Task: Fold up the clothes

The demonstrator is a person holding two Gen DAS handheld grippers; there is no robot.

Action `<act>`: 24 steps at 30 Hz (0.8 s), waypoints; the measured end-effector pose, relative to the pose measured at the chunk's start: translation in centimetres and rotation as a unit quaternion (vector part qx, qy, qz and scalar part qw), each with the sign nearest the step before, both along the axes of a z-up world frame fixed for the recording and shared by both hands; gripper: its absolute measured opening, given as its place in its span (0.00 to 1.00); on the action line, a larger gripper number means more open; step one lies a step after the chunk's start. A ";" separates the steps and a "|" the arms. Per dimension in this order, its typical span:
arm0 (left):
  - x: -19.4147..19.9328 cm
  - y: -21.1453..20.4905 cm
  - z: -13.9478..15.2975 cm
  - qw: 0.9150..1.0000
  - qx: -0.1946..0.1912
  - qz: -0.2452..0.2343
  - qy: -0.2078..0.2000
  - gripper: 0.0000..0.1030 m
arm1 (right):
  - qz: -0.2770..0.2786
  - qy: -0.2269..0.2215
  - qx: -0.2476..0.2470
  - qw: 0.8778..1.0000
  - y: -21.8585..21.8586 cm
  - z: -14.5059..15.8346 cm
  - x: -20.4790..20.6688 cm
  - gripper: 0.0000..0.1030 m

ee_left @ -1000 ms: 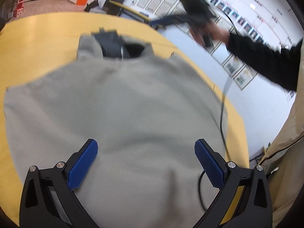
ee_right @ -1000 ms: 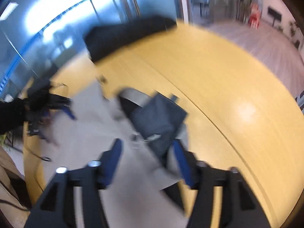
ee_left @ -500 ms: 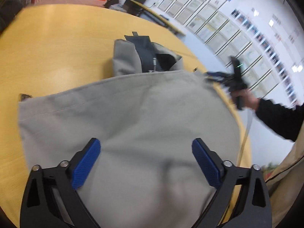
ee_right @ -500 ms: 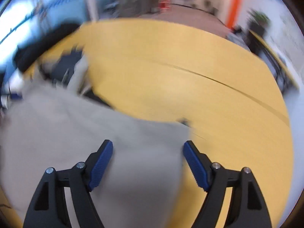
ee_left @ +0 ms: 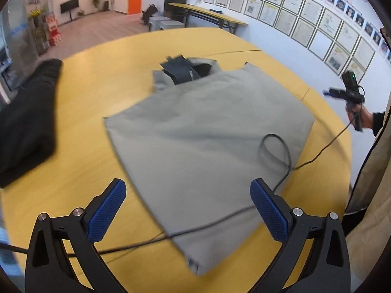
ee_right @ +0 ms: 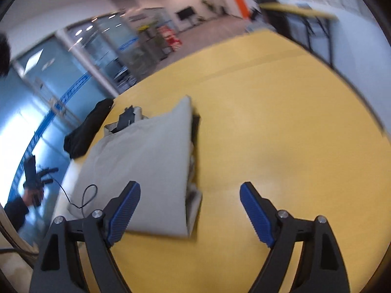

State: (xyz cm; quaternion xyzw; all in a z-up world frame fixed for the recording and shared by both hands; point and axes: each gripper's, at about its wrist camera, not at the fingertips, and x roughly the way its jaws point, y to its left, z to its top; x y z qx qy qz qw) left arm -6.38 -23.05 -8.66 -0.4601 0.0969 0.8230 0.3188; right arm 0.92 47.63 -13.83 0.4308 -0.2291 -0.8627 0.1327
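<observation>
A grey garment (ee_left: 207,131) lies folded flat on the yellow table (ee_left: 97,80), its dark blue collar lining (ee_left: 182,70) at the far end. My left gripper (ee_left: 188,205) is open and empty, raised above the garment's near edge. It shows in the right wrist view (ee_right: 31,178) at the far left, held by a hand. My right gripper (ee_right: 189,206) is open and empty above the garment's near corner; the garment (ee_right: 144,171) lies mostly to its left. It shows in the left wrist view (ee_left: 349,92) off the table's right edge. A black cable (ee_left: 276,151) loops across the garment.
A black garment (ee_left: 27,122) lies heaped on the table's left side, also in the right wrist view (ee_right: 85,129) beyond the grey one. The table's edge (ee_left: 347,161) runs close on the right, beside the person's beige coat (ee_left: 371,183). Bare table (ee_right: 281,134) lies right of the grey garment.
Both grippers have pulled back and up from the grey garment. The right gripper swung out past the table's right edge. The garment now lies flat with the cable on it.
</observation>
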 end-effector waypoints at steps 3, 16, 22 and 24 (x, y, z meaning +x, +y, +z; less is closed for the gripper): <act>-1.0 2.3 0.0 0.999 -0.025 -0.039 0.006 1.00 | -0.045 -0.056 -0.050 0.996 -1.2 -4.5 3.2 0.85; -8.9 18.2 -10.7 0.967 -0.060 -0.248 0.003 1.00 | -0.219 -0.077 -0.149 0.961 -8.3 -11.2 1.9 0.84; -9.2 20.3 -13.0 0.953 -0.049 -0.299 0.005 1.00 | -0.215 -0.076 -0.133 0.965 -11.0 -11.6 -1.7 0.40; -9.2 20.1 -13.0 0.952 -0.041 -0.303 0.009 1.00 | -0.225 -0.061 -0.160 0.959 -10.5 -11.5 -1.3 0.23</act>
